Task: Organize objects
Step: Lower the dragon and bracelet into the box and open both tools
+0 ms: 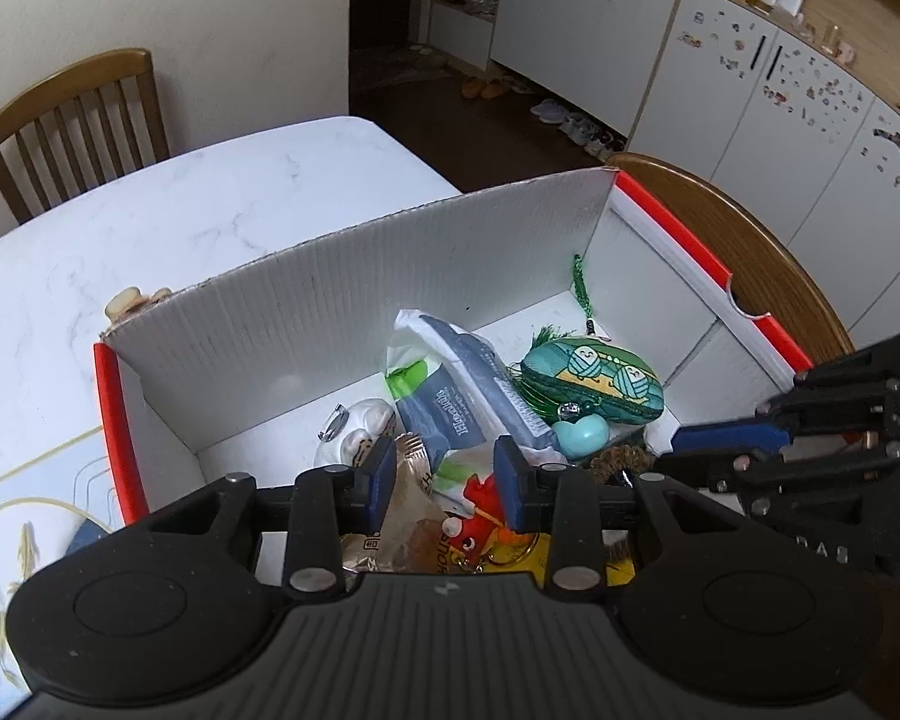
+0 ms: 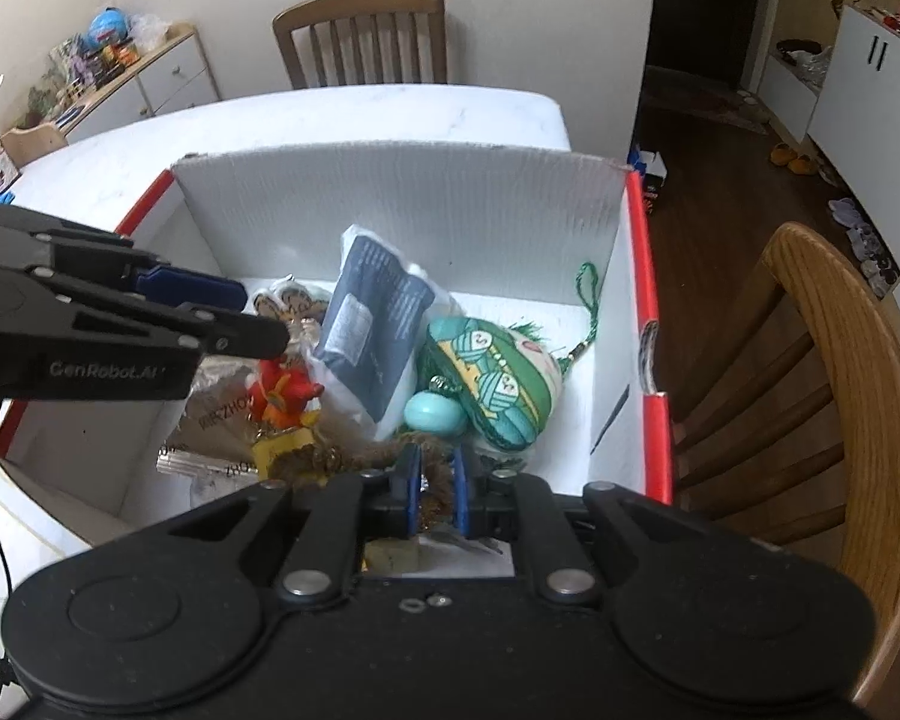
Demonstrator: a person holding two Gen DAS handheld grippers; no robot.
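An open cardboard box (image 1: 330, 312) (image 2: 402, 204), white inside with red edges, holds the objects. Among them are a blue-and-white wipes pack (image 1: 450, 378) (image 2: 378, 324), a green yarn-print pouch (image 1: 594, 381) (image 2: 498, 384), a teal heart-shaped piece (image 1: 582, 435) (image 2: 435, 414), a red toy figure (image 1: 480, 507) (image 2: 285, 393) and a crinkly wrapper (image 1: 408, 510) (image 2: 216, 420). My left gripper (image 1: 448, 474) (image 2: 264, 318) hangs open over the wrapper and red toy, its pads clear of them. My right gripper (image 2: 435, 468) (image 1: 669, 450) is shut on a brown furry piece (image 2: 324, 456) (image 1: 618, 459) low in the box.
The box stands on a white marble-look table (image 1: 180, 216) (image 2: 360, 120). Wooden chairs (image 1: 78, 114) (image 2: 822, 360) stand at the far side and at the right. A small beige figure (image 1: 129, 303) sits just behind the box's far wall. White cabinets (image 1: 720, 102) line the room.
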